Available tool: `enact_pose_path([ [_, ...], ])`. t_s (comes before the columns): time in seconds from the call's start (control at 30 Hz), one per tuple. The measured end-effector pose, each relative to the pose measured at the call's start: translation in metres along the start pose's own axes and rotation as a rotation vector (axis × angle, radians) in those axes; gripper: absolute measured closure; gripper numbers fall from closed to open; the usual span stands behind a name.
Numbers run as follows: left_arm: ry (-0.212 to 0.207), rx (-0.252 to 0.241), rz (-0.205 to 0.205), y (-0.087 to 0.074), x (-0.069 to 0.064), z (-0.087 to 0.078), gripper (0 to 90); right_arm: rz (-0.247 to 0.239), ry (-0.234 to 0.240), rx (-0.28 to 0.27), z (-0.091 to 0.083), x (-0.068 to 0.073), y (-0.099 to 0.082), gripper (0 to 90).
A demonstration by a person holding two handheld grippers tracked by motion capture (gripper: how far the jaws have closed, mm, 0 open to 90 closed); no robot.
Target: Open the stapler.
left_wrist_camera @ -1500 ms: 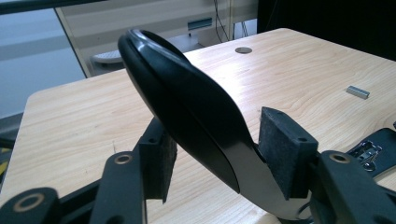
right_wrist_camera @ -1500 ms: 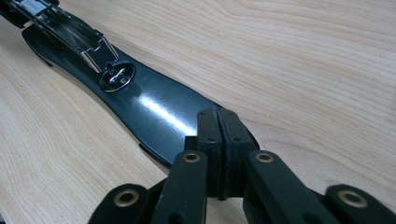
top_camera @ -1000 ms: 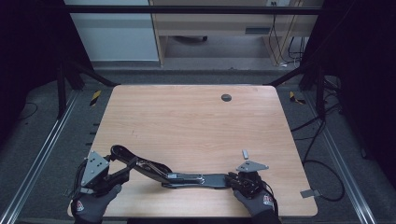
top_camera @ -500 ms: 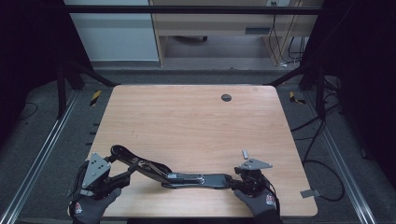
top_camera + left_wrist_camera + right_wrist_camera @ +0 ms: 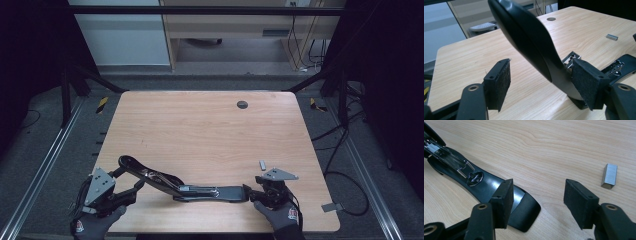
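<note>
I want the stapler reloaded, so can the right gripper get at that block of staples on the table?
Probably yes: the right gripper is open, and the block of staples lies apart just beyond one of its fingers, with bare table between and the stapler off to the other side.

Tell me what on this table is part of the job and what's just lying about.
In the job:
stapler, opened out flat
staple block
left claw, open around the stapler's top arm
right claw, open by the stapler's base end

Lying about:
round hole cap in the table
</note>
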State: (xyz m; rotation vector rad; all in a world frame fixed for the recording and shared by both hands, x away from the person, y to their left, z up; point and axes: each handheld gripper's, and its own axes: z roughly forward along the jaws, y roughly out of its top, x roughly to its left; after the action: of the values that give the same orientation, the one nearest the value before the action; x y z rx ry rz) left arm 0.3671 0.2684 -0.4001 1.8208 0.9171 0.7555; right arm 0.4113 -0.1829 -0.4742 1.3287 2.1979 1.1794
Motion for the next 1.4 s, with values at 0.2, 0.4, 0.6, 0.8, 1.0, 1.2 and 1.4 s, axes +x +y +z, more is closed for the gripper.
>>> enact_pose_path([
  [0.2, 0.013, 0.012, 0.007, -0.008, 0.001, -0.002, 31.3, 0.02, 0.007, -0.009, -0.003, -0.003, 0.0, 38.7],
  [0.4, 0.011, 0.05, 0.007, -0.018, 0.002, 0.002, 31.2, 0.024, 0.008, -0.011, -0.005, -0.005, 0.001, 37.9],
  [0.6, 0.007, 0.059, -0.003, -0.027, 0.003, 0.003, 31.8, 0.03, -0.004, -0.014, -0.008, -0.008, 0.001, 44.1],
  [0.8, 0.023, 0.085, 0.004, -0.037, 0.006, 0.005, 32.4, 0.029, -0.022, -0.019, -0.011, -0.012, 0.001, 51.5],
  [1.0, 0.028, 0.101, 0.007, -0.042, 0.007, 0.008, 33.5, 0.035, -0.028, -0.001, -0.011, -0.017, 0.0, 56.3],
  [1.2, 0.048, 0.092, -0.011, -0.046, 0.01, 0.008, 36.3, 0.036, -0.042, 0.002, -0.012, -0.022, 0.001, 59.2],
  [1.4, 0.067, 0.107, -0.034, -0.051, 0.014, 0.012, 38.4, 0.037, -0.068, 0.005, -0.013, -0.029, 0.004, 62.8],
])
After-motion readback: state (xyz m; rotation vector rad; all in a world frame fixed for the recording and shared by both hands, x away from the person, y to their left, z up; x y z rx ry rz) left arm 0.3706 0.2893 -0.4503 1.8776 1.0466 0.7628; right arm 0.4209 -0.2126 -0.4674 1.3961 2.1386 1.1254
